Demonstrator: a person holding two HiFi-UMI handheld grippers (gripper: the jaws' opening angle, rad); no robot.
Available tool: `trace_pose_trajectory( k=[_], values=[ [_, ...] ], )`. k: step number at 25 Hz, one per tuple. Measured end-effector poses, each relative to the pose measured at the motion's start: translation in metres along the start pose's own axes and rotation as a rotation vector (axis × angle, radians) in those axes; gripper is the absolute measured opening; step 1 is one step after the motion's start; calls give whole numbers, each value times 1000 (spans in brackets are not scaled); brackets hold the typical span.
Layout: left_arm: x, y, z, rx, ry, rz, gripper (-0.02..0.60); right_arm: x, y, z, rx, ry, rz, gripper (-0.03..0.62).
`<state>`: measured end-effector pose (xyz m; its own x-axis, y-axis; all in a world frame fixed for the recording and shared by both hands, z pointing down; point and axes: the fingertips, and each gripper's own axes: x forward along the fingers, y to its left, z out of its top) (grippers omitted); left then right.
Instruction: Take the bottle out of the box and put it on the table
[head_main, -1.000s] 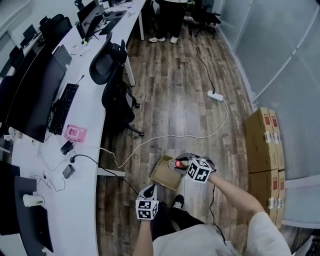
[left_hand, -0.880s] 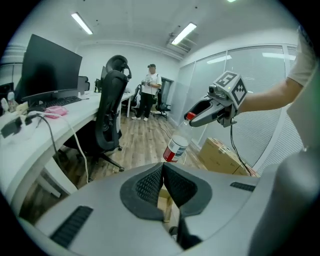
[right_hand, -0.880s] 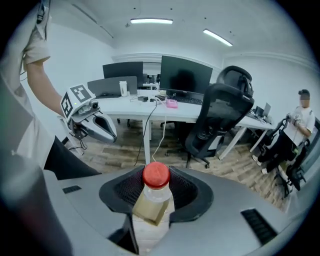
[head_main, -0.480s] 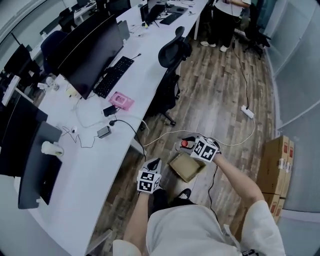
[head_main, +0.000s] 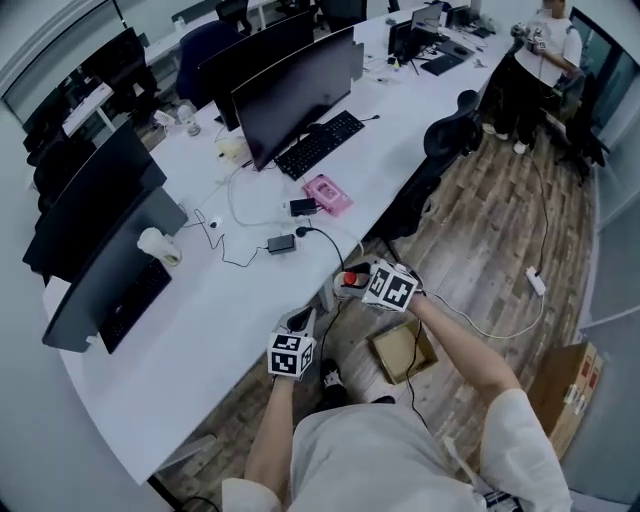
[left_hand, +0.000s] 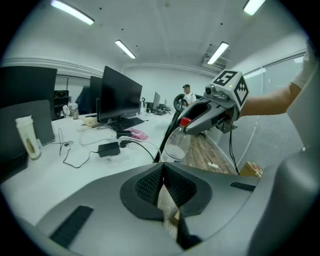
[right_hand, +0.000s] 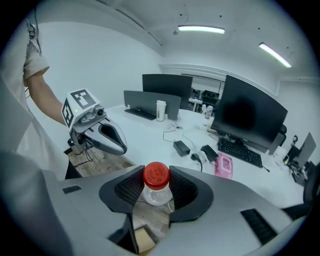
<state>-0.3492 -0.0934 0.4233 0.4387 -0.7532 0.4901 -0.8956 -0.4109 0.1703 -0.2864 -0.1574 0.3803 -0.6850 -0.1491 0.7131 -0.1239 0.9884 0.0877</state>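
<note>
Head view: a person standing at the near edge of a long white table (head_main: 215, 320) is holding the right gripper (head_main: 360, 282) out towards it, with a red-capped bottle (head_main: 348, 279) in its grasp. The bottle is already clear of the open cardboard box (head_main: 403, 350), which is lying on the wooden floor beside the person's feet. The bottle is hanging right at the table's near edge, a position that suits setting it down on the bare stretch short of the cables and the pink item (head_main: 327, 193). The left gripper (head_main: 303, 320) is waiting lower, just off the same edge, out of the bottle's way.

Left gripper view: this gripper's jaws are lying pressed together with nothing between them (it appears to have no share in the hold). Ahead of it, the bottle is dangling upright from the right gripper beside the table's edge.

Right gripper view: the jaws are standing partly apart and pinching the bottle just under its red cap, the ribbed pads on either side of the neck. A hold this high is likely letting the body hang plumb, so the base should meet the table flat
</note>
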Motion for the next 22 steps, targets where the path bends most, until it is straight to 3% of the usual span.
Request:
trace_pose_trajectory(
  k=[8, 15, 18, 22],
  values=[
    [-37, 93, -5, -99, -51, 133, 14, 104, 7, 110, -140, 37, 149, 183],
    [-52, 151, -2, -130, -91, 205, 14, 164, 11, 165, -199, 46, 234, 183],
    [-53, 165, -1, -150, -96, 225, 14, 172, 3, 176, -162, 7, 234, 183],
    [-58, 168, -5, -174, -75, 241, 14, 174, 2, 182, -16, -112, 195, 184]
  ],
)
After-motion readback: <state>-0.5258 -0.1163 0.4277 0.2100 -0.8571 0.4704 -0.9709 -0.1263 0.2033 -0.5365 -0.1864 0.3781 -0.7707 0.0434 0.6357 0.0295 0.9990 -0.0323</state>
